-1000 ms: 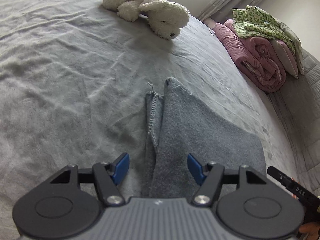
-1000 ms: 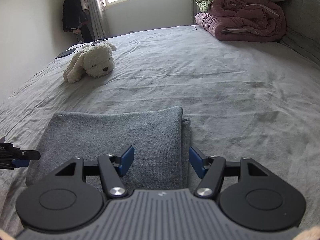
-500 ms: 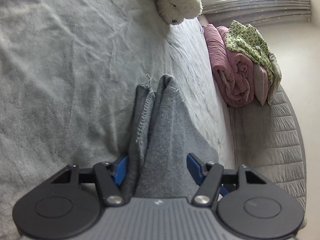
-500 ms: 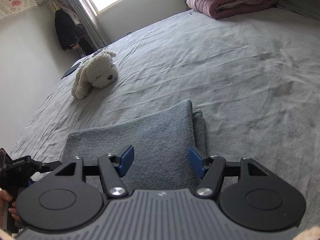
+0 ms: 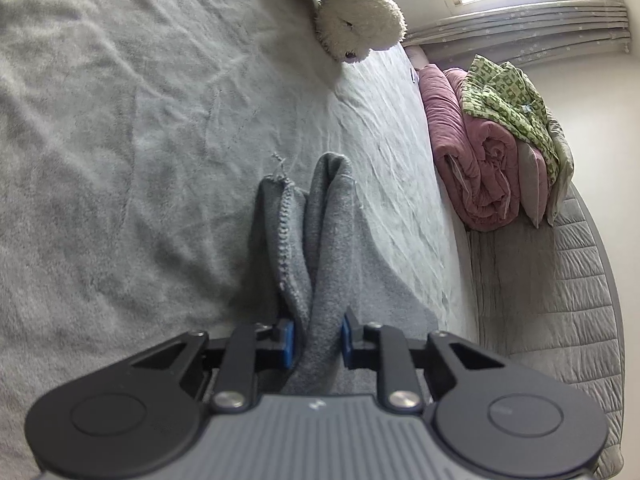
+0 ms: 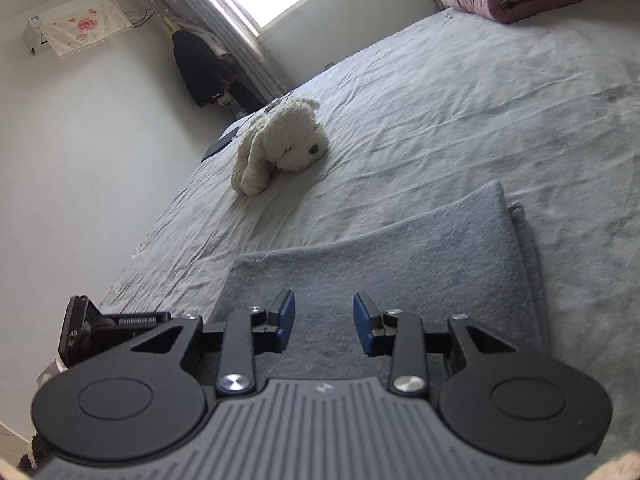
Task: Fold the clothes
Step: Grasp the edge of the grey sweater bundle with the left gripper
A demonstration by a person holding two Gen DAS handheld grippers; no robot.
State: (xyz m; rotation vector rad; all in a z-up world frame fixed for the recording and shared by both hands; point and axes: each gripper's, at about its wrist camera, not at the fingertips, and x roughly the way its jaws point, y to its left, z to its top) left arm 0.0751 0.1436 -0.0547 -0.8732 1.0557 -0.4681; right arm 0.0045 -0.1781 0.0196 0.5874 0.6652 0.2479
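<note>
A folded grey knit garment (image 5: 324,236) lies on the grey bedspread (image 5: 120,160). My left gripper (image 5: 316,340) is shut on the garment's near-left edge, the cloth bunched between its blue pads. In the right wrist view the same garment (image 6: 400,256) lies flat as a rectangle. My right gripper (image 6: 324,326) hovers low over its near edge with the jaws partly open and nothing between them. The left gripper's body (image 6: 100,328) shows at the left of that view.
A white plush dog (image 6: 280,146) lies on the bed beyond the garment, also in the left wrist view (image 5: 352,12). A rolled pink quilt (image 5: 472,148) with a green patterned cloth (image 5: 508,96) and pillows is stacked at the headboard. The wall and window lie beyond.
My left gripper closed onto the garment's edge and tilted. My right gripper narrowed its jaws and shifted left over the garment.
</note>
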